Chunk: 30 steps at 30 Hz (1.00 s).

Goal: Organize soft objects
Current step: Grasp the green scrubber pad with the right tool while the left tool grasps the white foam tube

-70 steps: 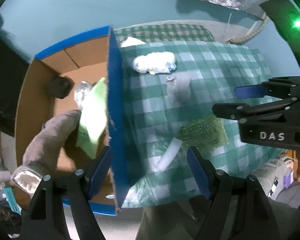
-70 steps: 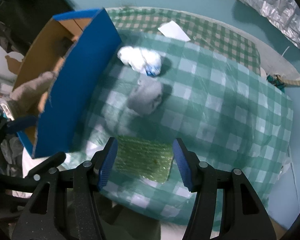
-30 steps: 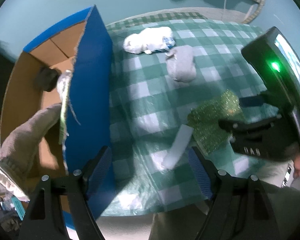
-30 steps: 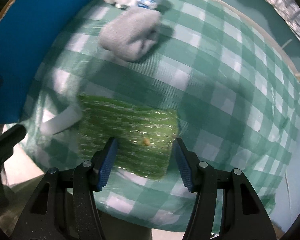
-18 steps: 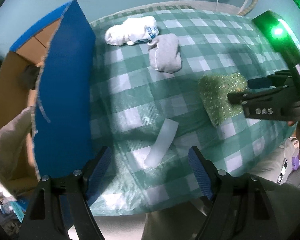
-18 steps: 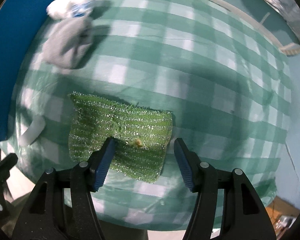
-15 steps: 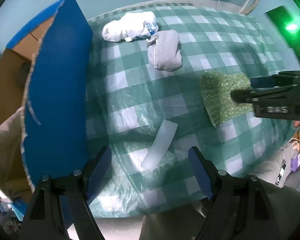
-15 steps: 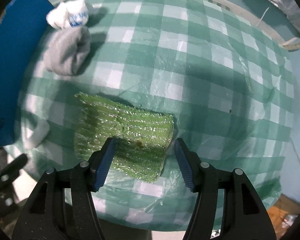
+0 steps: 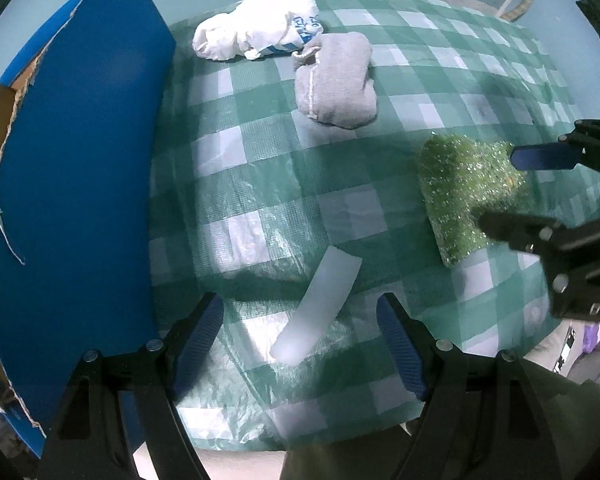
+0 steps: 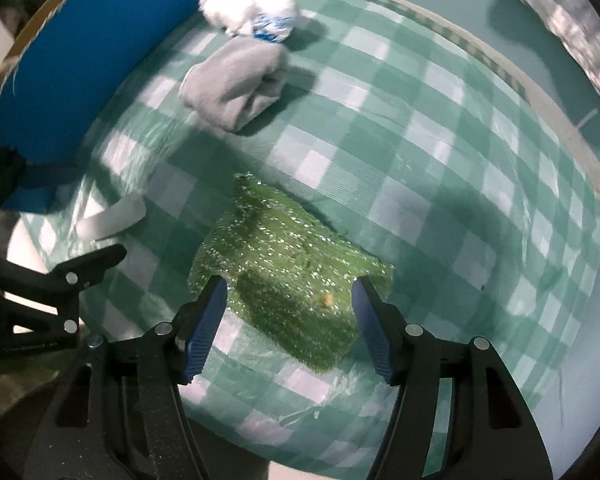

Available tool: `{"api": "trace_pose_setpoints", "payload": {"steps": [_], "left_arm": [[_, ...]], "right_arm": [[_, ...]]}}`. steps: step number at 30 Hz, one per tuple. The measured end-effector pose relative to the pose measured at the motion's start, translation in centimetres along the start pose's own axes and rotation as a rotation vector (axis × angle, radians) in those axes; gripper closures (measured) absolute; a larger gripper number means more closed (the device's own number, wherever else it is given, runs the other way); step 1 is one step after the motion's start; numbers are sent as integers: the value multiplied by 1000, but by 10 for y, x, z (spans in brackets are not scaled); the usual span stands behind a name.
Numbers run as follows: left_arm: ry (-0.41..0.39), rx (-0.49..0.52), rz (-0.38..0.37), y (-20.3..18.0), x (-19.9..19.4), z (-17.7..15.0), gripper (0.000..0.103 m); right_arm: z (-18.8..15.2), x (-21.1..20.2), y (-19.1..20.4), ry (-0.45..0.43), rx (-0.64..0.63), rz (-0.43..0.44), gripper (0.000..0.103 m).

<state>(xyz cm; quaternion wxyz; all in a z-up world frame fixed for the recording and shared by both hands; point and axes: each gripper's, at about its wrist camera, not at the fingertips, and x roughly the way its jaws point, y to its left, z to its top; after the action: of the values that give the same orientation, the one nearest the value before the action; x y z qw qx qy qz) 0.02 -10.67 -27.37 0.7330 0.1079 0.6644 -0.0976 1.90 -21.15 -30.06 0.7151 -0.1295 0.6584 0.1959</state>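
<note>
In the right wrist view the right hand-held gripper (image 10: 288, 312) hangs over the green glittery cloth (image 10: 284, 276) at lower centre, its jaws opening with the cloth between them and unpressed. The left hand-held gripper (image 9: 300, 332) stands released over a white strip (image 9: 320, 300) at the bottom of its frame. The grey sock (image 9: 336, 80) and white sock (image 9: 252, 32) lie touching at upper centre on the checked bench (image 9: 240, 200), beside the blue box (image 9: 72, 160) at left.
</note>
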Motion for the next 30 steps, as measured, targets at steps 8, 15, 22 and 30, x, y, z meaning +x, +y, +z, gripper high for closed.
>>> {"api": "trace_pose_setpoints", "payload": {"steps": [8, 15, 22, 30], "left_arm": [[15, -44, -2, 5, 13, 3, 43], [26, -53, -22, 4, 18, 4, 72], [15, -21, -21, -6, 13, 6, 85], [-16, -30, -28, -1, -8, 7, 86]], "right_arm": [[5, 16, 17, 39, -94, -44, 39], [8, 23, 31, 42, -150, -76, 38], [14, 15, 35, 37, -122, -42, 84], [13, 4, 30, 39, -55, 44, 91]]}}
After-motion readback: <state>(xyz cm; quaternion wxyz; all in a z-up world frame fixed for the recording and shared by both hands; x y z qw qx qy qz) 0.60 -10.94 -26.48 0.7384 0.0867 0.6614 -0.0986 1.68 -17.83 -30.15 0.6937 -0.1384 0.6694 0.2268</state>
